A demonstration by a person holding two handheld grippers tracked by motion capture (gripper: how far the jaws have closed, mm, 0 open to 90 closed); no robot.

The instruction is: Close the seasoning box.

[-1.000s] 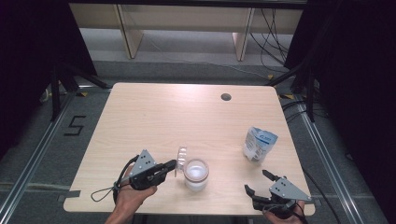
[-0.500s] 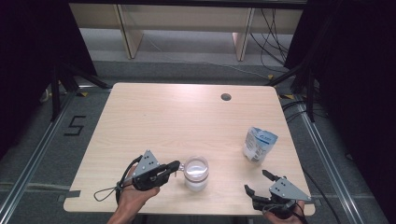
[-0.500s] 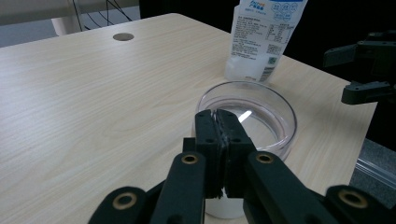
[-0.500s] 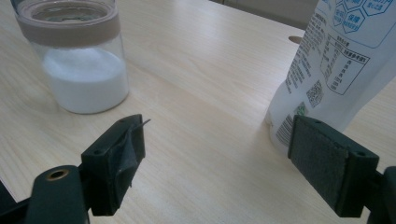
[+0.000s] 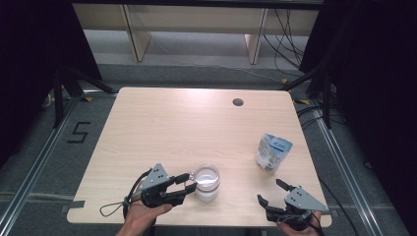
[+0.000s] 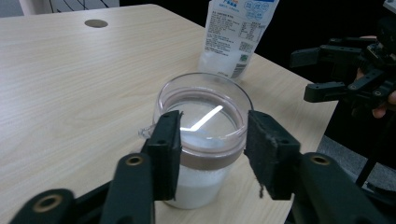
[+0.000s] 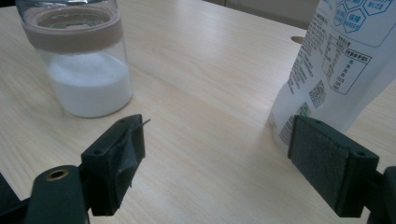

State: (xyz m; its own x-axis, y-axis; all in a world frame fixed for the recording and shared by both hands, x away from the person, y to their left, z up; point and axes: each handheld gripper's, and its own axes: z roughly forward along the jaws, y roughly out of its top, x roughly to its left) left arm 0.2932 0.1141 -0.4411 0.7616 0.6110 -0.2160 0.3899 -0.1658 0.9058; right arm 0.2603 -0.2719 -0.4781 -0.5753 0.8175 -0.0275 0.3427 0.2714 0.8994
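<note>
A glass jar part filled with white powder stands near the table's front edge, with a clear lid seated on its brown band. My left gripper sits just left of the jar. Its jaws are open and flank the near rim of the lid. A white and blue pouch stands upright to the right. Open and holding nothing, my right gripper rests at the front right, and in its own view the jar is ahead left and the pouch ahead right.
A round cable hole sits near the table's far edge. The light wood table is bare across its back and left. Dark frames and cables surround it on the floor. The right gripper shows beyond the pouch in the left gripper view.
One second ago the left gripper held the lid tilted above the jar. The lid now lies flat on the jar and the left gripper has dropped lower. The right gripper has not moved.
</note>
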